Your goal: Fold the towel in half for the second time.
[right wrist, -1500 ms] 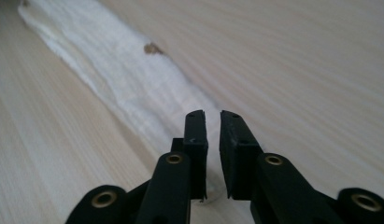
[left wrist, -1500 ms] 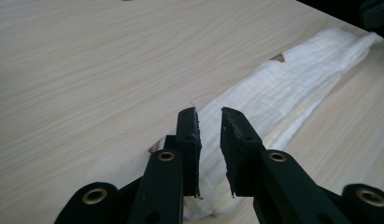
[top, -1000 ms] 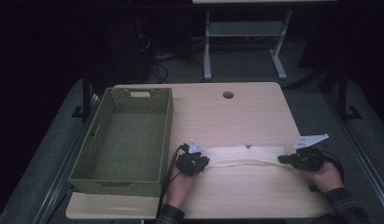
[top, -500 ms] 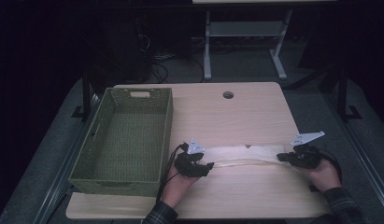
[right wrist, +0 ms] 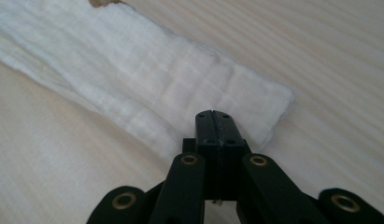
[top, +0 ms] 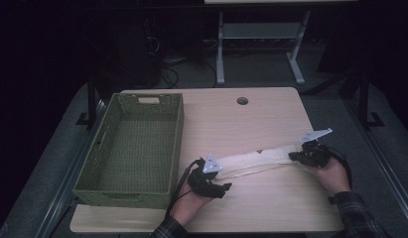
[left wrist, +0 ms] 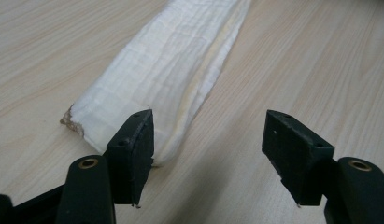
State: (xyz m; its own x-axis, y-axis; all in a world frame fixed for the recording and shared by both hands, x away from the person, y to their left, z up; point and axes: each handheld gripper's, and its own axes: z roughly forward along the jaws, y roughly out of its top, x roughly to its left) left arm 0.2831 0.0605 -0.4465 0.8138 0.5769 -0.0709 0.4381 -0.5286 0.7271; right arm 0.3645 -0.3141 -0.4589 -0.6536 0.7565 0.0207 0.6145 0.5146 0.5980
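Left tongs (left wrist: 208,149) just opened, cloth (left wrist: 171,70) released

Light wood-grain table (top: 271,119), rounded corners, small round cable hole (top: 242,100) near the far edge at 12 o'clock. Green woven basket (top: 134,148) standing along the 9 o'clock side, handle slot in its far wall, near end reaching almost to the front edge. Long folded white cloth (top: 258,159) stretched flat from about 6 o'clock toward 3 o'clock, near end close beside the basket's near corner, frayed brownish bit at one corner.
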